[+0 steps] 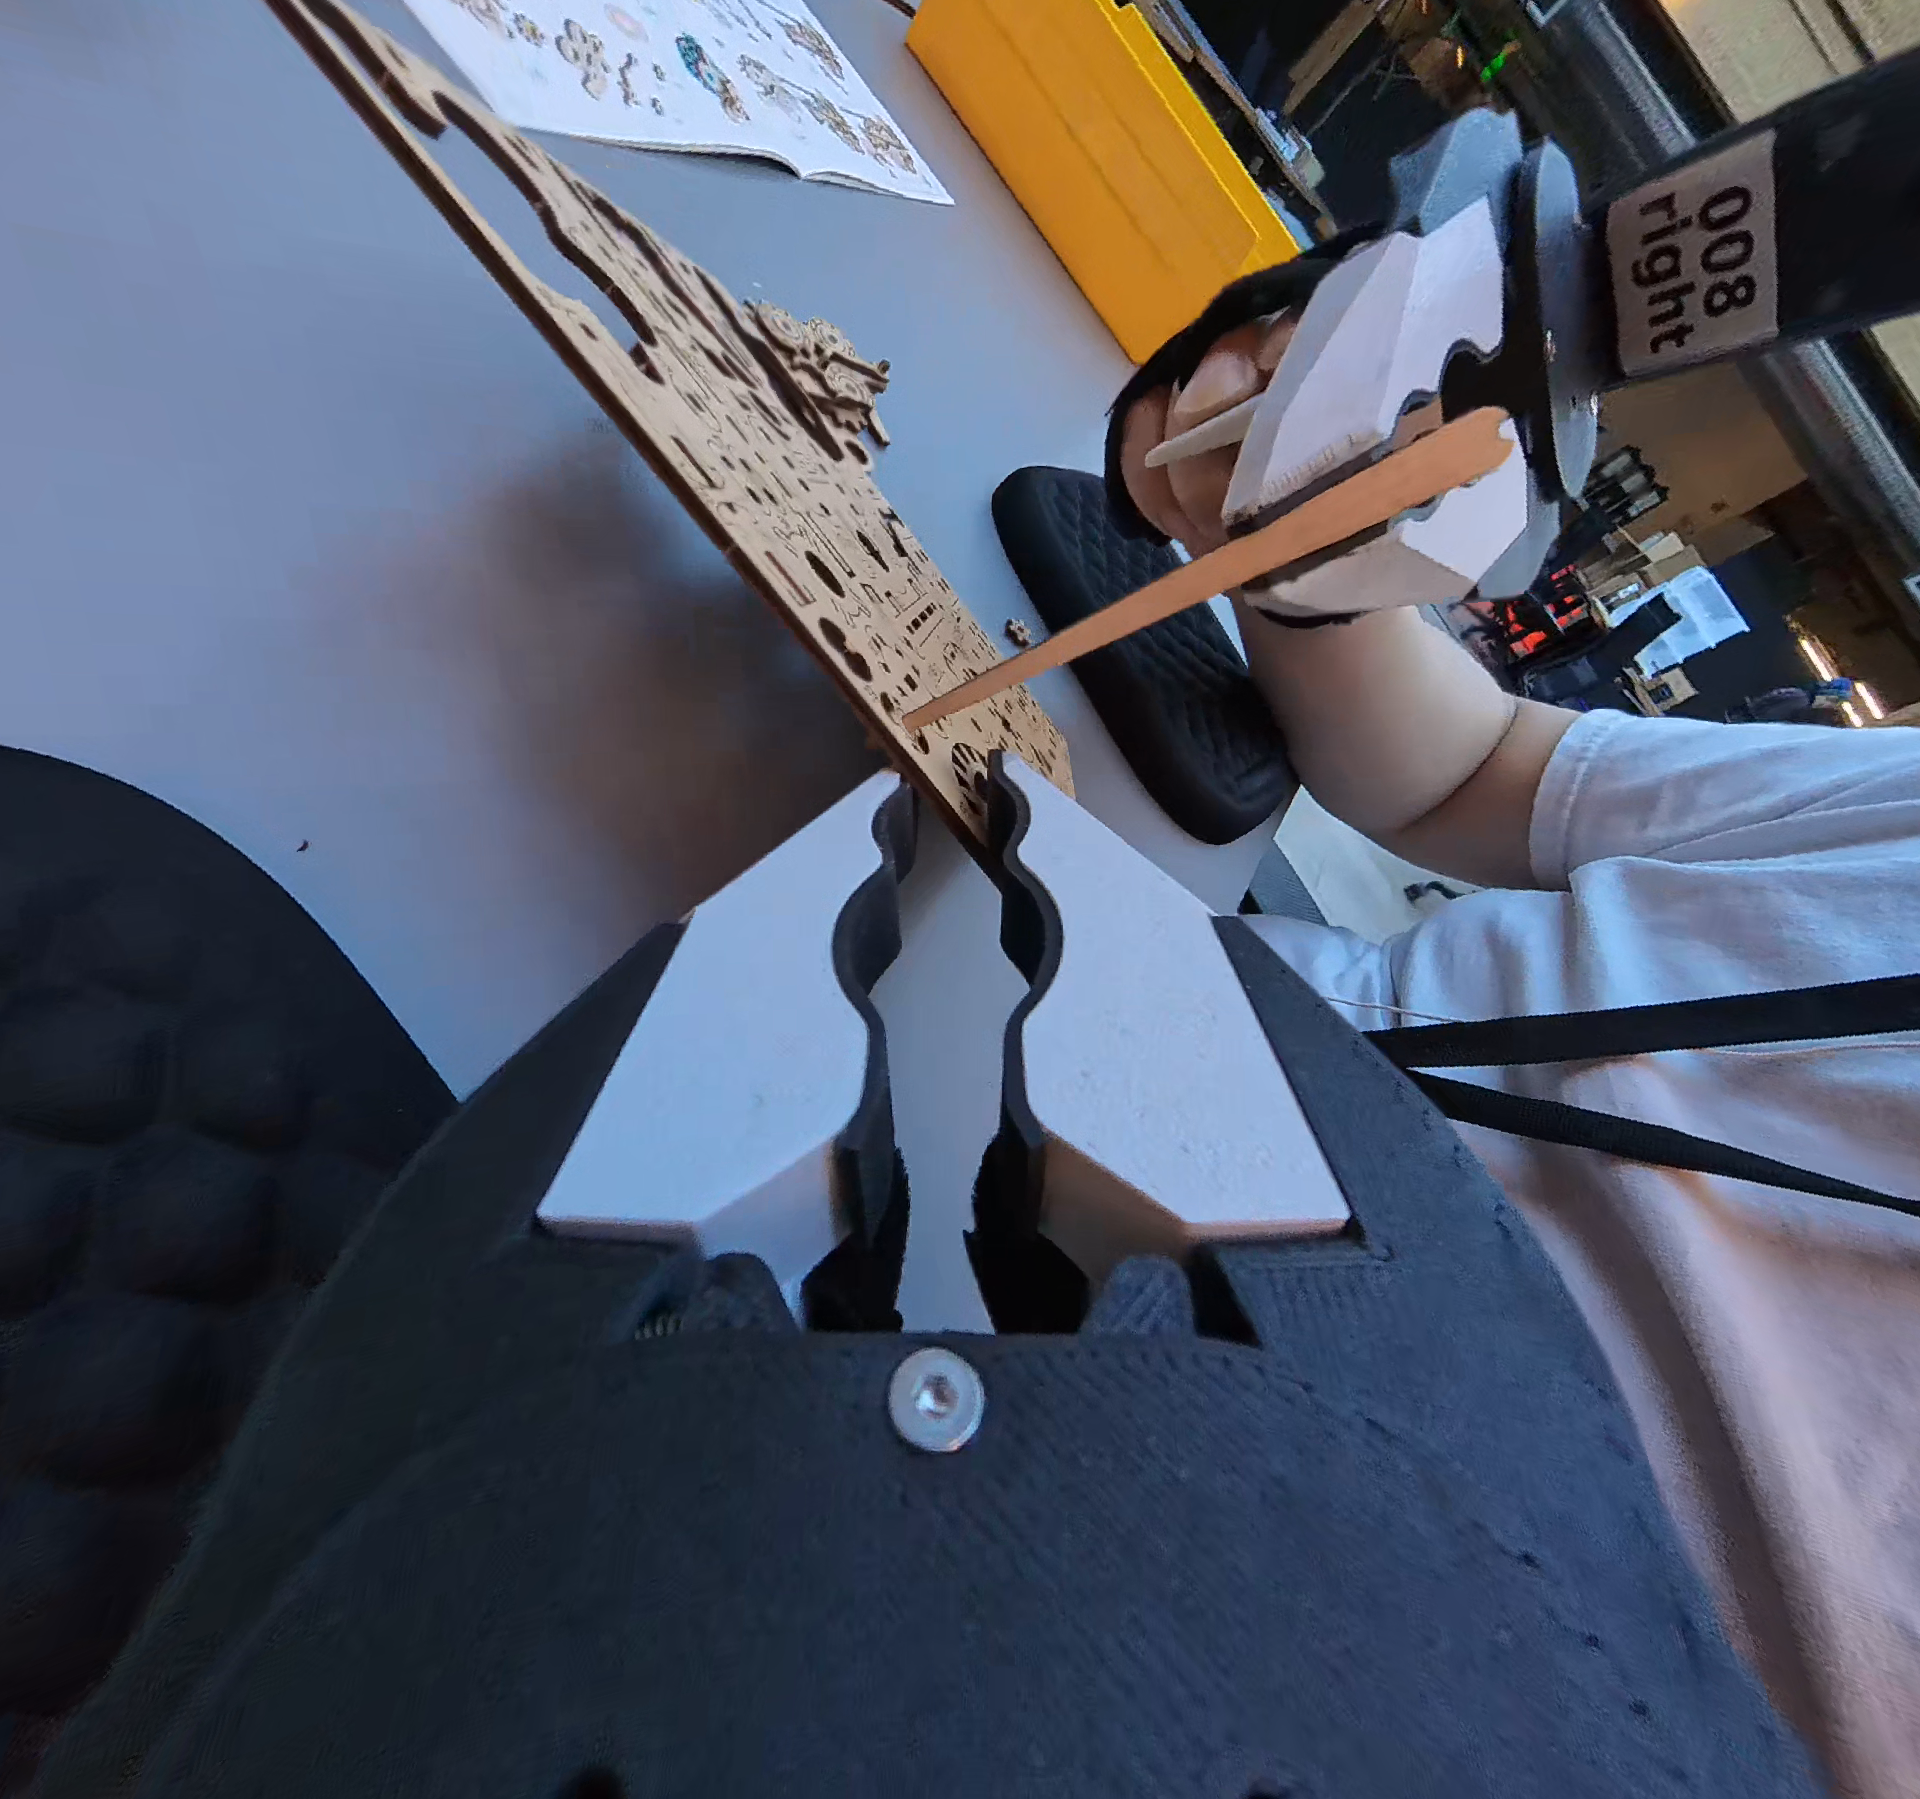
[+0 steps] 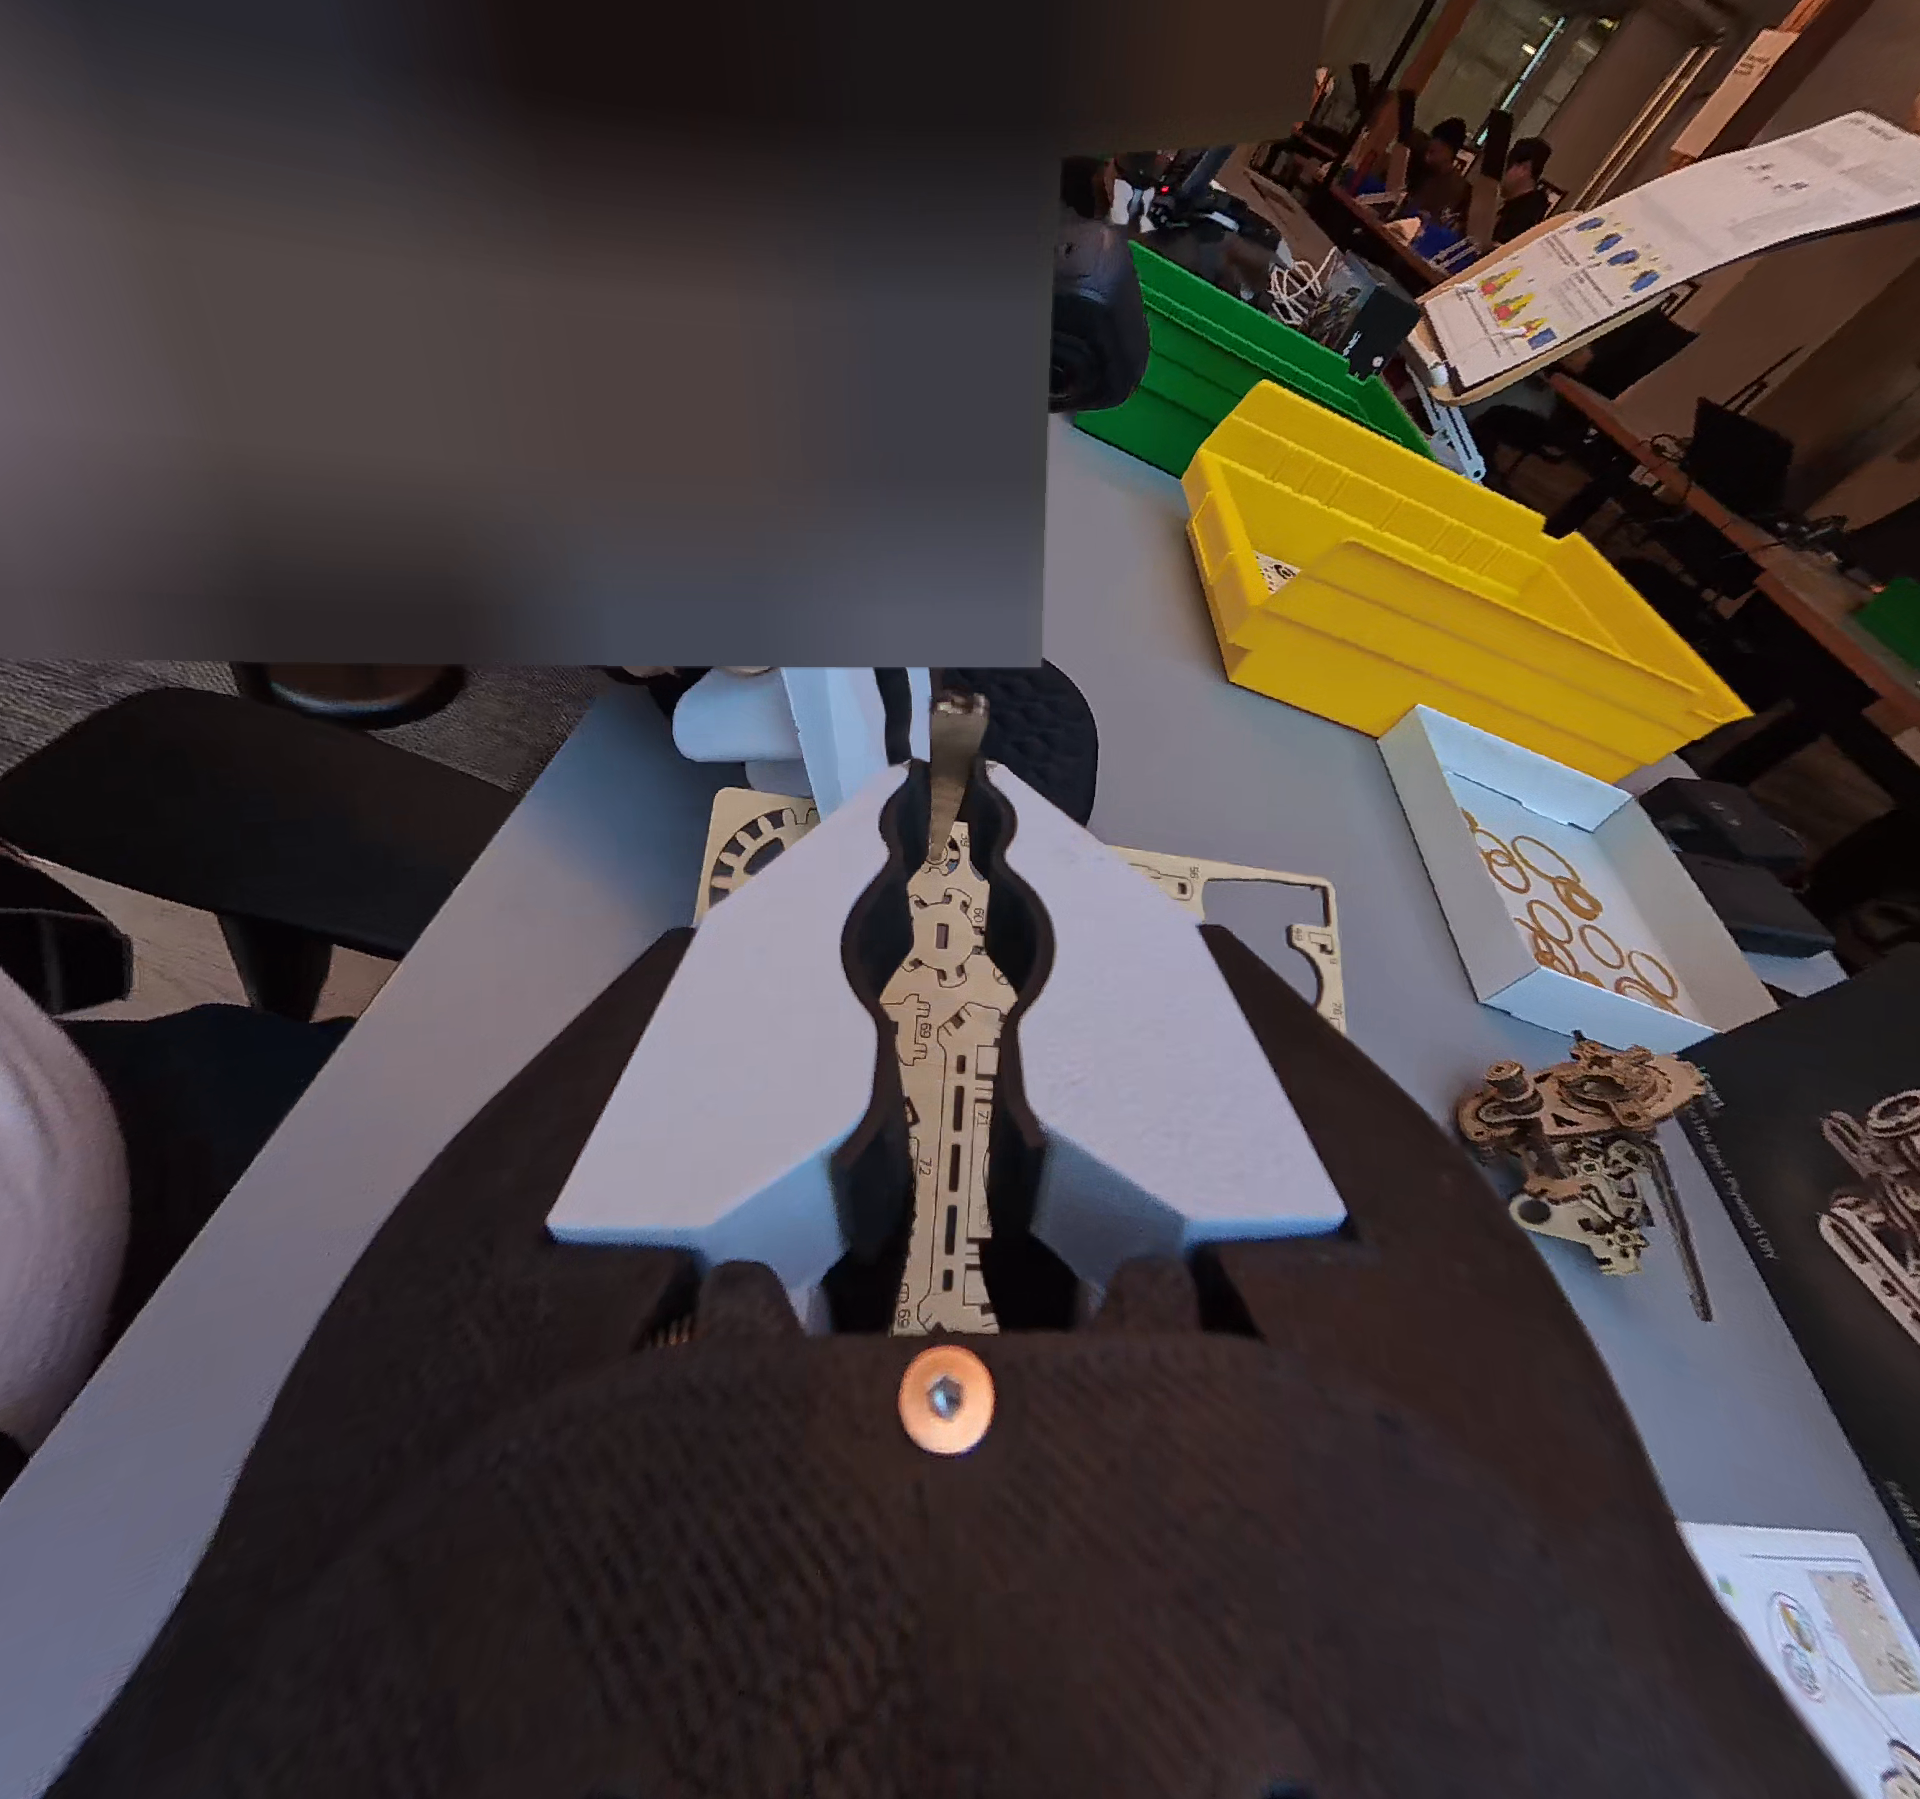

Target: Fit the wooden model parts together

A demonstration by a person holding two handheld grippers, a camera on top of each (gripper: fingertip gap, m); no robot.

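1. Our left gripper [image 1: 951,793]: fingertips clamped on the near edge of the wooden parts sheet [image 1: 748,461]. We hold the sheet raised and tilted above the grey table [image 1: 312,502]; its far end reaches out over the tabletop.

2. Our right gripper [image 1: 1351,492], seen from the left wrist view just beyond the sheet: closed on a thin wooden stick [image 1: 1195,575]. The stick's tip touches the face of the sheet close to the left fingertips. In the right wrist view the same gripper [image 2: 951,814] shows its fingers drawn together at the tips around the stick [image 2: 954,783], with the sheet [image 2: 951,1105] lying behind the gap.

3. Small loose wooden piece [image 1: 1017,629] on the table, just beside the sheet.

4. Partly built wooden model [image 2: 1579,1147], gears and plates, resting on the table to the right of the right gripper, next to a dark printed box lid [image 2: 1829,1230].

5. Shallow white box [image 2: 1538,793] holding tan rings [image 2: 1558,918], beyond the model.

6. Open instruction booklet [image 1: 623,35], flat on the table past the sheet.

7. Yellow bin [image 2: 1455,606], then a green bin [image 2: 1226,367], at the table's far side.

8. Workshop benches and seated people, farthest off, indistinct.
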